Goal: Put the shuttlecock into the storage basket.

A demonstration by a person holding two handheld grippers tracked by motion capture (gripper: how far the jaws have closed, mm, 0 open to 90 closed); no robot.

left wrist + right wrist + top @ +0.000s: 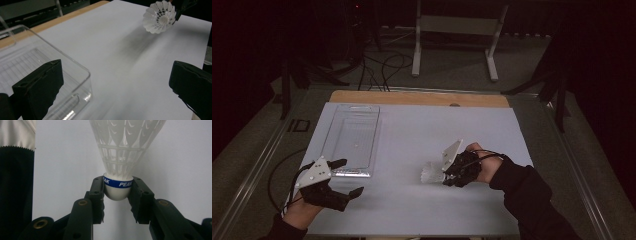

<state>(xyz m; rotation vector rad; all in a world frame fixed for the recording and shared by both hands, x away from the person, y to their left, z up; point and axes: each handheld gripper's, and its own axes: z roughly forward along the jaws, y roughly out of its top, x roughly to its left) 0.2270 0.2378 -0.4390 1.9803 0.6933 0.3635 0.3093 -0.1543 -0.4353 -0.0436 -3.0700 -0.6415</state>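
A white plastic shuttlecock (pixel 117 182) with a blue band round its cork is clamped at the cork between the jaws of my right gripper (pixel 117 192). In the high view that right gripper (pixel 451 175) is at the table's right of centre, and the shuttlecock (pixel 432 173) points left, low over the white sheet. The shuttlecock (pixel 160 17) also shows far off in the left gripper view, skirt towards the camera. My left gripper (pixel 348 179) hovers at the front left with its jaws wide open and nothing between them, beside the near corner of a clear plastic box (pixel 352 140).
The clear box (pixel 83 72) is empty and lies lengthwise on the left of the white sheet (pixel 422 130). A wooden table edge (pixel 417 97) runs along the back. Beyond it stand a white frame (pixel 457 35) and cables on the floor.
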